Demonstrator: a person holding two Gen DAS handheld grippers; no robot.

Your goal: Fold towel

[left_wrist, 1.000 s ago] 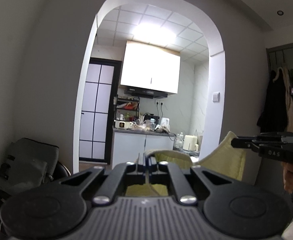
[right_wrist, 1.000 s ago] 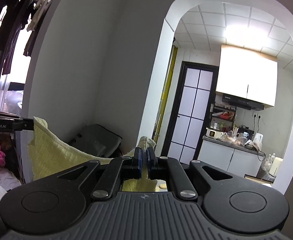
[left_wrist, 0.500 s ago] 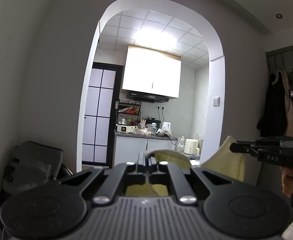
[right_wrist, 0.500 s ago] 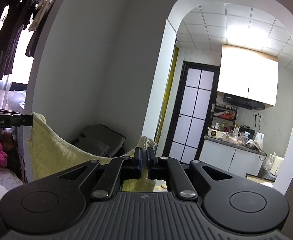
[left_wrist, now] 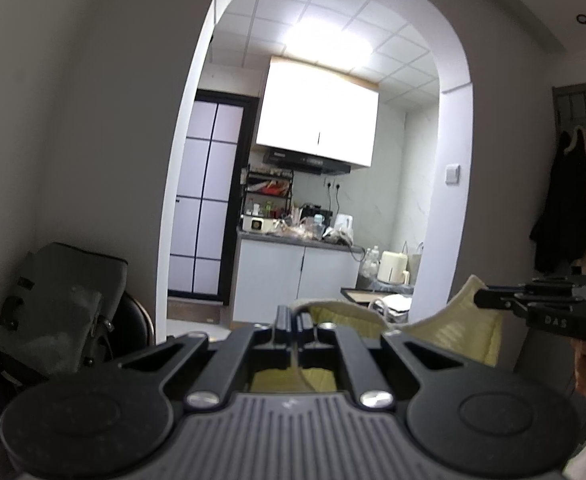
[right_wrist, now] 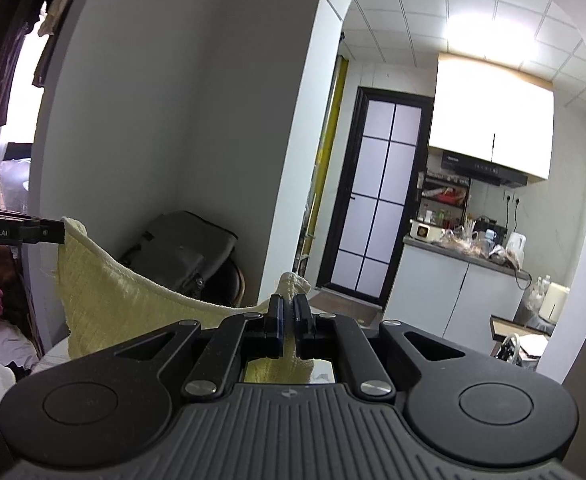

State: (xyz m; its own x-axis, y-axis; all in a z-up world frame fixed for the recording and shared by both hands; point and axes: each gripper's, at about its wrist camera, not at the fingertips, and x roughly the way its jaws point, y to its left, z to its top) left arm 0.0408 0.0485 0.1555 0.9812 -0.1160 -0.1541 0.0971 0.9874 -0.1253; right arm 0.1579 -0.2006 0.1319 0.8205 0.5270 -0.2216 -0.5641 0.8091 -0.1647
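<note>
both views have tilted downward; each tool (left_wrist: 293, 322) (right_wrist: 289, 312) clamps the sagging, nubby yellow towel (right_wrist: 109, 304).

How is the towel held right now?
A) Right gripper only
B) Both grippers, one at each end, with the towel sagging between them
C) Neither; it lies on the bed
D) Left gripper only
B: the left gripper and the right gripper are each shut on an end of the yellow towel, which sags between them.
</note>
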